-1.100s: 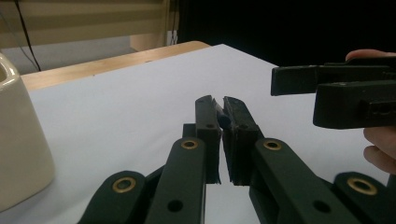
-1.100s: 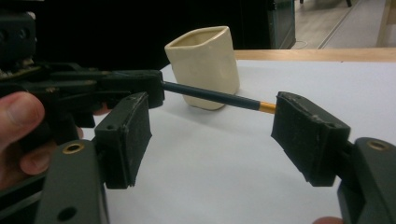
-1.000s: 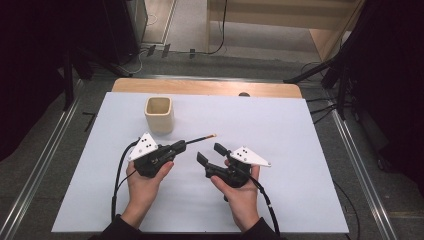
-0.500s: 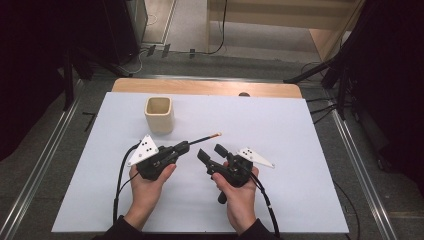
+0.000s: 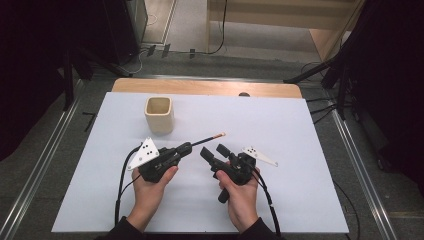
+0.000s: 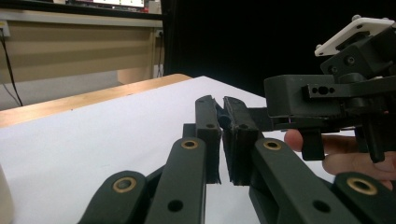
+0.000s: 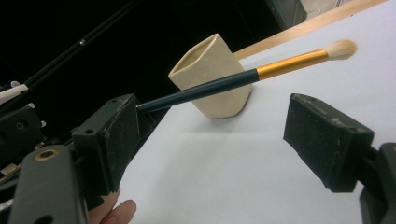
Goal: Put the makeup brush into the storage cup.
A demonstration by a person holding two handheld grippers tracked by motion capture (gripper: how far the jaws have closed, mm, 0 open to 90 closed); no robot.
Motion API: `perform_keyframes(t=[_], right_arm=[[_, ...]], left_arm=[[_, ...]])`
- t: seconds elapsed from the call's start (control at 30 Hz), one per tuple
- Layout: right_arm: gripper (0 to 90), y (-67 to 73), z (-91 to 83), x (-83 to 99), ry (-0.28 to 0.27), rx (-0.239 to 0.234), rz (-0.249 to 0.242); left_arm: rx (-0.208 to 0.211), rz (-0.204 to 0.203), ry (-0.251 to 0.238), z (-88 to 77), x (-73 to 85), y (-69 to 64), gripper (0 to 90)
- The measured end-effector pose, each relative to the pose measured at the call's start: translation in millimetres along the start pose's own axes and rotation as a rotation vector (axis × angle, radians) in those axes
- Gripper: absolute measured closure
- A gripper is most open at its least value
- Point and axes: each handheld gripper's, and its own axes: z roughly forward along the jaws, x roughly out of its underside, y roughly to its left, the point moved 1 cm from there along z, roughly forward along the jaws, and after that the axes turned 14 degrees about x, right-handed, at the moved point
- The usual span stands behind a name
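Left gripper [image 5: 186, 146] fingers: clamped on the dark handle of the brush [image 5: 207, 139], pads pressed tight together.
Right gripper [image 5: 214, 151] fingers: apart, just been opening wider, nothing between the pads [image 7: 327, 140].
Brush: held off the white table [image 5: 300, 165], handle dark, ferrule gold, pale bristle tip pointing far and right.
Cup [image 5: 159, 114]: cream, upright, far left of both grippers, apart from the brush.
Hands: side by side at the near edge, right gripper just right of the left one.
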Motion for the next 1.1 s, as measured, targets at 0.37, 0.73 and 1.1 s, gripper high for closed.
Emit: perform_keyframes(t=[0.37, 0.73, 1.1], right_arm=[[18.7, -0.5, 1.3, -1.3, 0.001, 0.004, 0.042], [28.1, -4.2, 0.4, -2.5, -0.022, 0.003, 0.084], [31.3, -11.0, -0.5, -4.5, -0.025, -0.015, 0.155]], left_arm=[[0.01, 0.015, -0.011, 2.2, -0.8, -4.9, 86.4], [0.034, 0.032, -0.025, 4.0, -1.1, -8.6, 86.4], [0.052, 0.046, -0.016, 7.8, 0.8, -13.3, 86.4]])
